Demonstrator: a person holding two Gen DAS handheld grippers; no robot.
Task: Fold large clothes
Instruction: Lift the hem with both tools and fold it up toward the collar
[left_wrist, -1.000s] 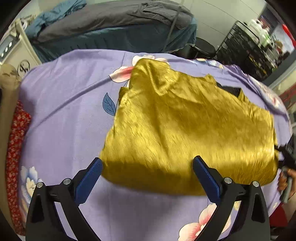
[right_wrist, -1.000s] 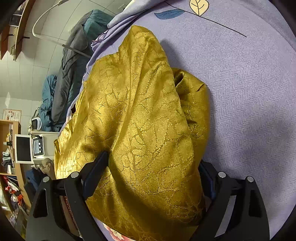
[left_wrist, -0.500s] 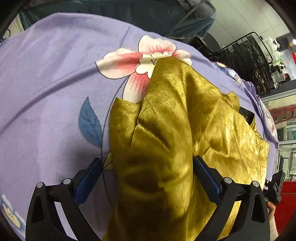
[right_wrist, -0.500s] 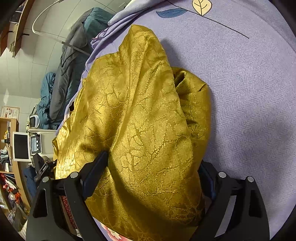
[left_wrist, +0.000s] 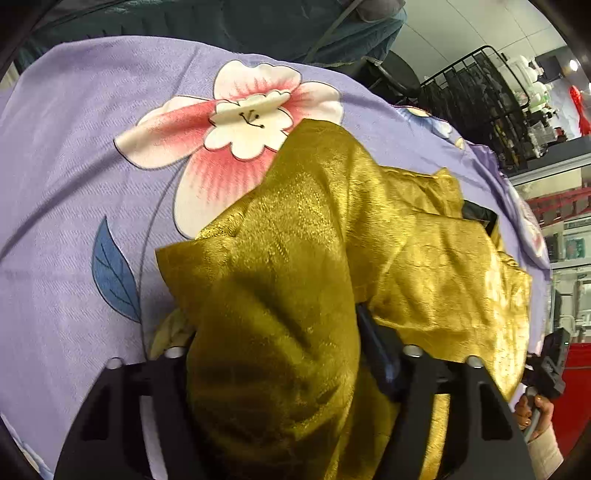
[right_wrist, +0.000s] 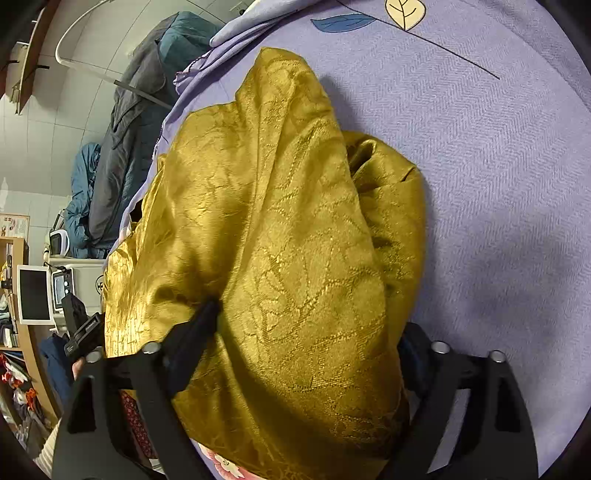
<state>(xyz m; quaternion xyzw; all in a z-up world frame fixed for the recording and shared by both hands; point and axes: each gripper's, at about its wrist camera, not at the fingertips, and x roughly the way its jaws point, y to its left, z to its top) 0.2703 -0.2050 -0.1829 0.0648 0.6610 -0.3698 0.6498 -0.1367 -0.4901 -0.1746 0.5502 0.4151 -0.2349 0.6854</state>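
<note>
A shiny gold patterned garment (left_wrist: 424, 258) lies partly folded on the lilac flowered bedsheet (left_wrist: 74, 166). My left gripper (left_wrist: 280, 354) is shut on a bunched fold at one end of the gold garment, and the cloth hides most of its fingers. My right gripper (right_wrist: 306, 350) is shut on a thick bunch at the other end of the gold garment (right_wrist: 295, 221), which drapes over its fingers. A dark lining (left_wrist: 480, 218) peeks out at the garment's far edge. Each gripper shows small at the edge of the other's view.
Dark grey and teal coats (right_wrist: 140, 110) are piled beyond the sheet. A black wire rack (left_wrist: 476, 99) stands at the back right. A desk with small monitors (right_wrist: 37, 291) is at the left. The lilac sheet (right_wrist: 498, 184) spreads to the right of the garment.
My left gripper moved in over the garment's end and closed on a fold of it, lifting the cloth. My right gripper narrowed onto its bunch and stayed in place.
</note>
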